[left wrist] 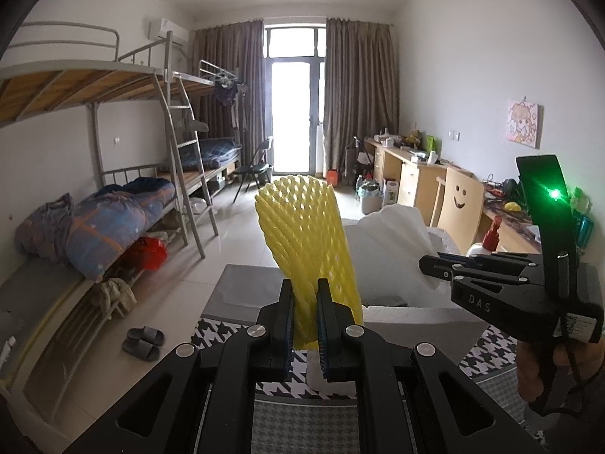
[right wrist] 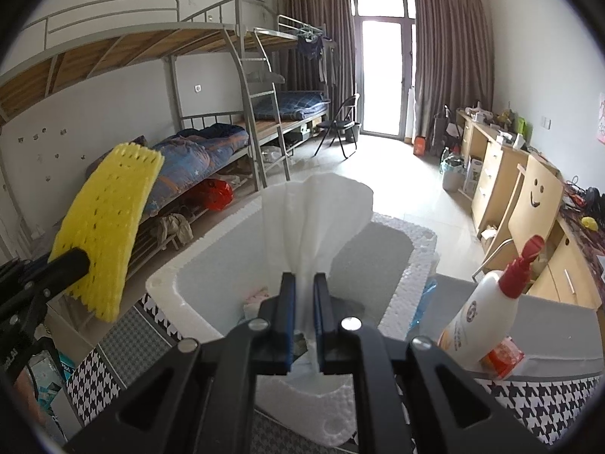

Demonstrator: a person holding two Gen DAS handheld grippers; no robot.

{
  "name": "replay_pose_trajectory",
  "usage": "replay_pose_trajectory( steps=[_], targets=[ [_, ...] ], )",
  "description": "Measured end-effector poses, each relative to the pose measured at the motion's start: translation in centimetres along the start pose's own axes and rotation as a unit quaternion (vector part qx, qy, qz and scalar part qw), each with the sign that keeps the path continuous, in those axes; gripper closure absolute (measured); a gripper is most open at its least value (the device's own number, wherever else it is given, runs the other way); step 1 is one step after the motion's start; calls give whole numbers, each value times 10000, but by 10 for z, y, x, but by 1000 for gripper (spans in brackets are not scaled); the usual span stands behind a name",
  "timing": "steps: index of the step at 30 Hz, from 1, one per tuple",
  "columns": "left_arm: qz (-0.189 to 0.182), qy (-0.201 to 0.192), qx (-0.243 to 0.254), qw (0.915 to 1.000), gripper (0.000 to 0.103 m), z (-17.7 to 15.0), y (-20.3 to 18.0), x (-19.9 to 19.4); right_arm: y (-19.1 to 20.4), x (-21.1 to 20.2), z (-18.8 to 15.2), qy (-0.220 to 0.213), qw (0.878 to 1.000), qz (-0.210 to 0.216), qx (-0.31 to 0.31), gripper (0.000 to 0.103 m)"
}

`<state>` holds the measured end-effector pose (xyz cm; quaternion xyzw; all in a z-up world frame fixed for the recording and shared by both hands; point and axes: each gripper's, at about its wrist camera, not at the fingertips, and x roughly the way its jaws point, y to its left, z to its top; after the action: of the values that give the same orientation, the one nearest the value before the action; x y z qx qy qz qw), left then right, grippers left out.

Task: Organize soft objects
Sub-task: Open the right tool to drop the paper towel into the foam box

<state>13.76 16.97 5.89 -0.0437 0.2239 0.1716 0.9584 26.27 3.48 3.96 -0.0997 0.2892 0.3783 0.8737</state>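
Left wrist view: left hand-held gripper point(left wrist: 305, 321) nearly closed, pads pinching the lower end of a yellow foam net sleeve point(left wrist: 306, 242), which stands upright between the fingers and leans slightly away. Behind it sits a white styrofoam box point(left wrist: 408, 312) on a bench point(left wrist: 219, 335) with a black-and-white houndstooth cover. At right, the right hand-held gripper point(left wrist: 435, 266) points left, clamped on a white foam sheet point(left wrist: 393, 242); a green light glows on its back, and a hand point(left wrist: 544, 370) shows under it.

Right wrist view: right hand-held gripper point(right wrist: 304, 316) almost shut on the gathered bottom of the white foam sheet point(right wrist: 314, 219), which fans out upward over the open styrofoam box point(right wrist: 401, 302). Something pinkish lies inside the box, too hidden to tell. Yellow foam net sleeve point(right wrist: 107, 227) is at left, held up in the left hand-held gripper point(right wrist: 70, 263), beside the box and not touching it. A white lotion bottle point(right wrist: 480, 314) with a red pump top stands at right on the bench point(right wrist: 544, 401), tilted slightly. Bunk beds point(right wrist: 211, 143) line the left wall, desks point(right wrist: 495, 166) the right.
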Motion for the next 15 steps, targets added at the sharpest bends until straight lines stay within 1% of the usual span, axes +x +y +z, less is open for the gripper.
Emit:
replay_pose_trajectory(
  steps=[3,4,5,7,9,15],
  targets=[
    [-34,24,-17,10000,92,1,0,2,0,3,0,7,10000,29,7,91],
    [-30,25,-15,10000,92,1,1,1,0,4,1,42,10000,56,9,89],
    [-25,21,-21,10000,92,1,1,1,0,7,1,130,9999,60,-11,84],
    [-41,20,-6,10000,92,2,1,1,1,11,1,277,9996,-14,-48,46],
    [-48,25,0,10000,92,3,1,3,2,6,0,130,9999,-68,-78,37],
    [-110,47,9,9999,92,7,1,6,4,-6,-3,67,9999,-4,-133,36]
  ],
)
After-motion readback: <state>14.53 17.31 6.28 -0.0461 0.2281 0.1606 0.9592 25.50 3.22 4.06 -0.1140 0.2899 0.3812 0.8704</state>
